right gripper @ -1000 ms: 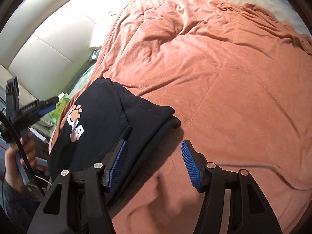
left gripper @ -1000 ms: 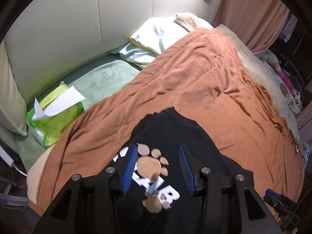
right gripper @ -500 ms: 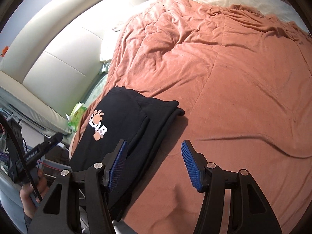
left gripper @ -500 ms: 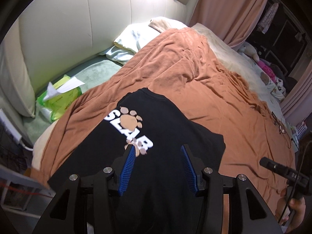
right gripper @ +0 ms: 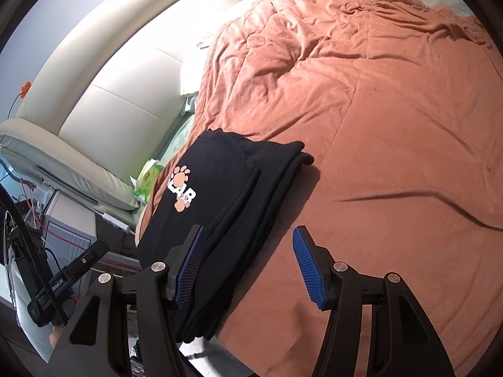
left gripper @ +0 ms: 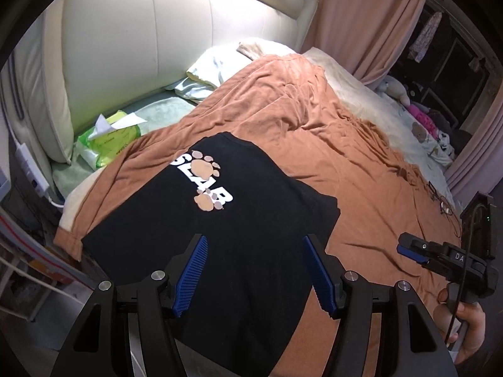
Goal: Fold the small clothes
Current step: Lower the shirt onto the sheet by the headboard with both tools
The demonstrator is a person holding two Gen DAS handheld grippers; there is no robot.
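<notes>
On the near corner of the bed, a black T-shirt (left gripper: pixel 226 251) lies folded into a flat rectangle on the rust-orange blanket (left gripper: pixel 361 182). Its white lettering and tan paw prints face up. From the right wrist view you can see the fold's layered edges stacked along the side facing the middle of the bed.

Your left tool (left gripper: pixel 254 278) hangs above the near part of the shirt. Its blue ribbed pads are spread wide and nothing sits between them. Your right tool (right gripper: pixel 248 267) hangs over the shirt's right edge, where cloth meets blanket. It is likewise spread and empty. Neither tool touches the fabric as far as the views show.

The shirt looks folded, so the job on this piece seems close to done.

What could go wrong from here:
- The shirt sits close to the bed's corner, and its near end seems to hang past the edge. A nudge from either tool could slide it off.
- A pad dragged across the stacked edges could peel the top layer open.
- Pinching low on the right side could catch the blanket along with the shirt.

A green pack of wipes (left gripper: pixel 108 143) lies near the cream headboard (left gripper: pixel 176 31), apart from the shirt.
</notes>
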